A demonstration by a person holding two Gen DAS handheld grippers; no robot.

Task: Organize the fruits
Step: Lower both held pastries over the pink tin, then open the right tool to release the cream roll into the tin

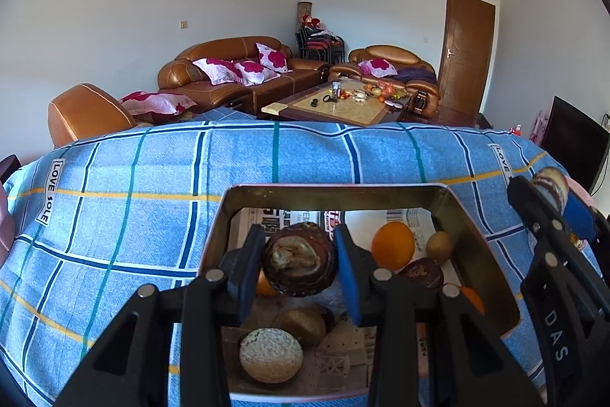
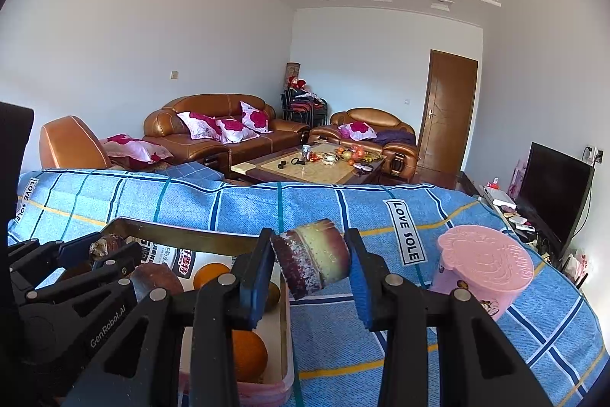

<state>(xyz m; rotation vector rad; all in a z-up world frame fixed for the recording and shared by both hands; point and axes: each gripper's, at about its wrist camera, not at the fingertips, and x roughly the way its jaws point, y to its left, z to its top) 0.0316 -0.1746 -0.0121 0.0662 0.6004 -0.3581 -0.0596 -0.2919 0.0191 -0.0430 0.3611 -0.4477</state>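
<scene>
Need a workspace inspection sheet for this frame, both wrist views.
Surface: blue checked cloth covers the table.
Job's things: metal tray lined with newspaper holds oranges, a kiwi and dark brown pieces.
Clutter: pink cup stands on the cloth right of the tray.
Grippers: left tool shut on a dark brown chunk above the tray; right tool shut on a cane piece above the cloth beside the tray.
Cables: one near the wall socket by the television.
Surroundings: brown sofas, coffee table, closed door.
</scene>
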